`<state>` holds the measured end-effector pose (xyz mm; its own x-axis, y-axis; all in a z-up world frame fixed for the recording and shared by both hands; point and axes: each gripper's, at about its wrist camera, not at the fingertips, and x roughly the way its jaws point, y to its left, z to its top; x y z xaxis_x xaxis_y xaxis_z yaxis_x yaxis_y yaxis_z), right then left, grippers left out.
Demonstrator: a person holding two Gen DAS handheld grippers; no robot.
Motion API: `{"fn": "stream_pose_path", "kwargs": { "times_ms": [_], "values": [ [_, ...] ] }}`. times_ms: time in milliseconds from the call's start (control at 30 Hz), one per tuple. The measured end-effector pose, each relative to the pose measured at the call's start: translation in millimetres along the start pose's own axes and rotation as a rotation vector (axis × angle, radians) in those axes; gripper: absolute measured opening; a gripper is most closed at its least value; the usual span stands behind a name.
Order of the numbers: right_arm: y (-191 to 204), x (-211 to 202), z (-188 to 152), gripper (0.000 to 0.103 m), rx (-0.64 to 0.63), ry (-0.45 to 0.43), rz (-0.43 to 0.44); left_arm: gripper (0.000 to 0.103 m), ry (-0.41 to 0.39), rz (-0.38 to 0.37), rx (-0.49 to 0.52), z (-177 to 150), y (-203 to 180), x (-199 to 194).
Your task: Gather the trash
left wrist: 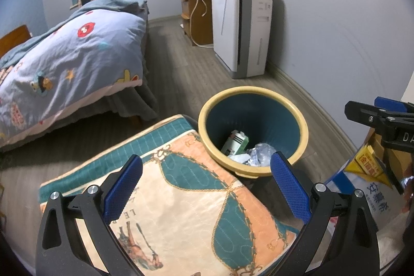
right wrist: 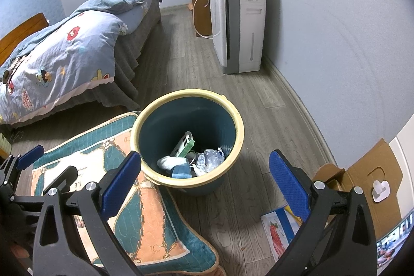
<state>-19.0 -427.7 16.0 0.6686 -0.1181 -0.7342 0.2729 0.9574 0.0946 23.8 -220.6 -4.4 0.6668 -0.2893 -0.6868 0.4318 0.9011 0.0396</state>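
Note:
A teal waste bin [left wrist: 295, 144] [right wrist: 233, 154] with a yellow rim stands on the wood floor. Inside lie a green-and-white carton [left wrist: 235, 144] [right wrist: 184, 145], crumpled clear plastic [left wrist: 261, 153] [right wrist: 212, 158], white tissue [right wrist: 169, 162] and a blue scrap [right wrist: 181, 172]. My left gripper [left wrist: 205, 183] is open and holds nothing; it hovers over a patterned cushion, just short of the bin. My right gripper [right wrist: 205, 179] is open too, above the bin's near rim. The right gripper's tip [left wrist: 380, 113] shows at the right edge of the left wrist view, and the left gripper [right wrist: 26, 159] at the left edge of the right wrist view.
A teal and orange quilted cushion [left wrist: 165, 203] [right wrist: 145, 219] lies against the bin's left side. A bed [left wrist: 64, 64] [right wrist: 59, 61] stands to the left. A white air purifier [left wrist: 243, 27] [right wrist: 240, 20] is at the wall. Cardboard boxes [right wrist: 362, 188] [left wrist: 372, 172] sit on the right.

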Motion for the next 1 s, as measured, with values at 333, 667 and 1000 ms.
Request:
{"fn": "stream_pose_path", "kwargs": {
  "times_ms": [333, 667, 1000],
  "values": [
    [0.9, 0.4, 0.3, 0.097, -0.003, 0.000, 0.002, 0.098, -0.009, -0.024, 0.015, -1.6, -1.9, -3.0],
    [1.3, 0.2, 0.3, 0.097, -0.003, -0.001, 0.001, 0.098, -0.005, -0.036, 0.018, -2.8, 0.2, -1.3],
    [0.7, -0.3, 1.0, 0.097, -0.003, -0.002, 0.000, 0.098, -0.003, -0.034, 0.033, -4.5, 0.4, -0.5]
  ]
}}
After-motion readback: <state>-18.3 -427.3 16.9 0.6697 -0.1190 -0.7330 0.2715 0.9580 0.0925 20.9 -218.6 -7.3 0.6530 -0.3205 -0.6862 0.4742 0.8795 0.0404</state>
